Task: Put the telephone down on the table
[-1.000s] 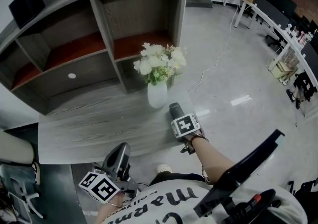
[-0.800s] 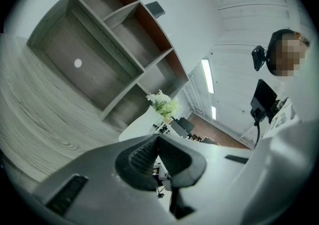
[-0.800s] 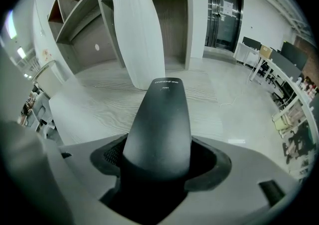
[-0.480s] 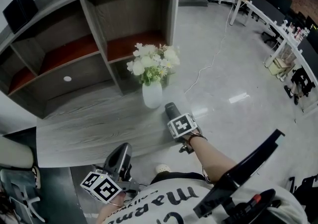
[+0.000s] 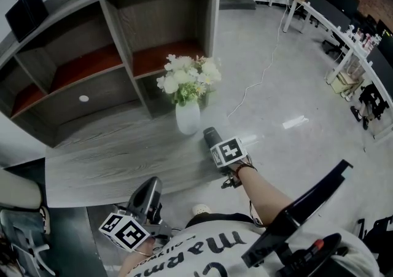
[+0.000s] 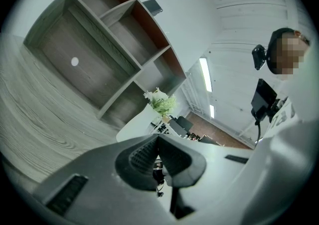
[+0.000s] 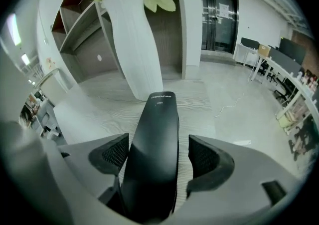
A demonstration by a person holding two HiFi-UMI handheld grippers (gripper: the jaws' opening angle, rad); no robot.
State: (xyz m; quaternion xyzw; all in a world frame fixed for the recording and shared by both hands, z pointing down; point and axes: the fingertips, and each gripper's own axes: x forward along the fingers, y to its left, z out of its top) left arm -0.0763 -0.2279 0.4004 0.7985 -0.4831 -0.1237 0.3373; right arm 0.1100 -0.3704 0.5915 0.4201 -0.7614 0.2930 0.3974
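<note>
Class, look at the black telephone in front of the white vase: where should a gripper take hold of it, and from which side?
I'd grip the telephone across its narrow middle, pads on its two long edges, coming from the near end, opposite the vase. The right gripper, whose jaws have just been opening, straddles it that way.

shirt (image 5: 202, 265): white, black lettering; fingers (image 7: 209, 161): grey, ribbed; cube (image 5: 228, 152): square markers

Vase (image 5: 188, 118) on table (image 5: 110, 159) — shelf unit (image 5: 166, 18) just behind it, telephone (image 5: 210, 137) beside vase, toward table's right edge.
</note>
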